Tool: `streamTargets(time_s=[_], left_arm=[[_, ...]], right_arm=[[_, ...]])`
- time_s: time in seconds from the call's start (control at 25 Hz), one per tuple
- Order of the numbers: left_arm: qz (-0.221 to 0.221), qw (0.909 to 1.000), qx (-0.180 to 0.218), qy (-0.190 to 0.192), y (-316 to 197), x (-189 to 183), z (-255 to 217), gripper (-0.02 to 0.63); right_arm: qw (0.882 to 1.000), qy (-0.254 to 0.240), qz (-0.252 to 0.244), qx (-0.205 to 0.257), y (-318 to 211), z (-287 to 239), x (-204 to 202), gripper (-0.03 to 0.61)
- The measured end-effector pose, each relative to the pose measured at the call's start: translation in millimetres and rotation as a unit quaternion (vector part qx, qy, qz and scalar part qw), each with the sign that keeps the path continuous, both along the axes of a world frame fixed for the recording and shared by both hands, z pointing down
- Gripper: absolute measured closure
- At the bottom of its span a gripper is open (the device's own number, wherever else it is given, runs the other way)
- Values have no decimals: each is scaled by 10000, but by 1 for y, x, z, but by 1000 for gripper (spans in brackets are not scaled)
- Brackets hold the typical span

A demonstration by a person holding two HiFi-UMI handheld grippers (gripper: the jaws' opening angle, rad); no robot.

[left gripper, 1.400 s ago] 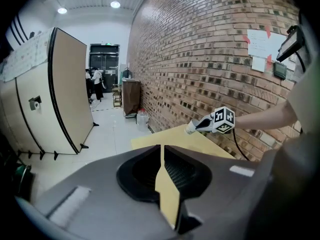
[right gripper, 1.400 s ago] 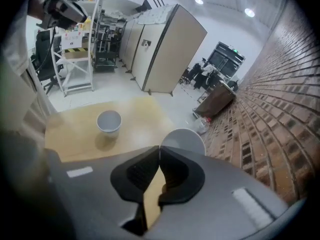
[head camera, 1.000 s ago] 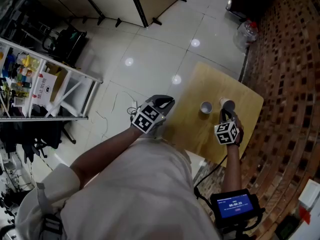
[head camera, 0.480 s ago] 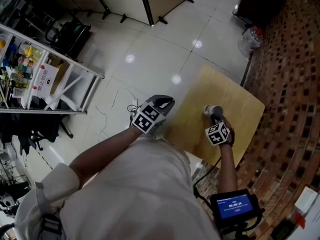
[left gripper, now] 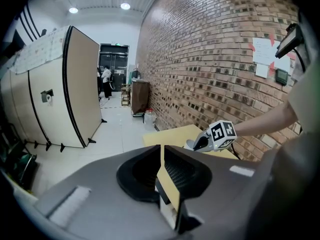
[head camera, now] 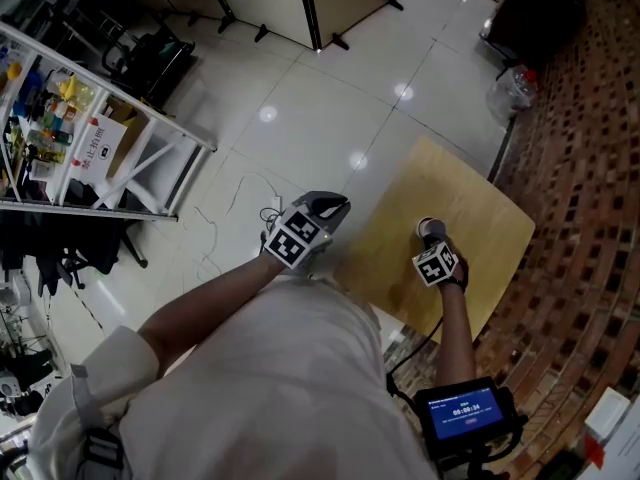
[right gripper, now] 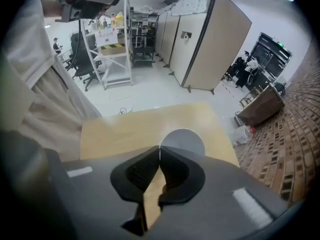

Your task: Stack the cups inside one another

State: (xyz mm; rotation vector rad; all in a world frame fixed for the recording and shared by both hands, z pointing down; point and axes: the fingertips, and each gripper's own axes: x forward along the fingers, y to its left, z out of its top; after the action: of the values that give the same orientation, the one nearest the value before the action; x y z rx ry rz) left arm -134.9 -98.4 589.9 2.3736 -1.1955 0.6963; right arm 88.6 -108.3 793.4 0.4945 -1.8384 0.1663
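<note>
Cup [right gripper: 184,137] looks thin-walled, light, crushable; your right gripper [right gripper: 159,150] pinches its rim, left gripper [left gripper: 161,149] closed empty — squeeze gently.

My desk [head camera: 470,193] is pale yellow wood, the cup [right gripper: 184,140] light grey. My left gripper [left gripper: 161,150] and right gripper [right gripper: 159,153] are dark grey, patterned with black-and-white squares. Red-brown brick wall [head camera: 590,168], white floor [head camera: 300,118].

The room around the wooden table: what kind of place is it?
Probably an indoor lab or office workspace: a brick wall, free-standing partition panels on a tiled floor, and a white shelf rack holding supplies.
</note>
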Motion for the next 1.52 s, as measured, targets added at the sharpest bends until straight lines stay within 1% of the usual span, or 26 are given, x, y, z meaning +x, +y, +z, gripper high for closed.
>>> streamTargets(time_s=[0.12, 0.28, 0.44, 0.64, 0.8, 1.04, 1.2, 1.28, 1.36, 1.44, 1.52], left_arm=[[-40, 10000, -20, -9, 2, -6, 1, 571], [-75, 10000, -3, -34, 3, -9, 0, 571], [-68, 10000, 9, -25, 2, -8, 0, 571], [-31, 10000, 8, -31, 1, -6, 0, 571], [4, 10000, 15, -30, -1, -3, 0, 571], [10, 10000, 20, -43, -3, -1, 0, 571], [-2, 10000, 26, -44, -3, -5, 0, 571], [4, 10000, 36, -29, -3, -5, -1, 571], [32, 10000, 58, -1, -4, -2, -2, 571], [71, 9999, 84, 28, -6, 0, -3, 571], [115, 9999, 115, 52, -8, 1, -5, 571]], right_arm=[[10000, 25, -38, 36, -3, 5, -3, 566], [9999, -104, -27, 136, -5, 3, -7, 528], [9997, -150, -15, 180, 1, 2, -7, 523], [9999, -63, -36, 143, 5, 14, -7, 523], [9999, 39, 100, 94, 4, 27, -4, 523], [9992, -37, 348, 180, -4, 34, 1, 528], [9988, -65, 424, 225, -5, 37, 1, 528], [9979, -156, 556, 282, -6, 30, 2, 517], [9952, -356, 811, 422, -11, 17, 6, 511], [9898, -605, 1117, 639, -16, -2, 11, 506], [9813, -903, 1443, 895, -21, -27, 17, 495]])
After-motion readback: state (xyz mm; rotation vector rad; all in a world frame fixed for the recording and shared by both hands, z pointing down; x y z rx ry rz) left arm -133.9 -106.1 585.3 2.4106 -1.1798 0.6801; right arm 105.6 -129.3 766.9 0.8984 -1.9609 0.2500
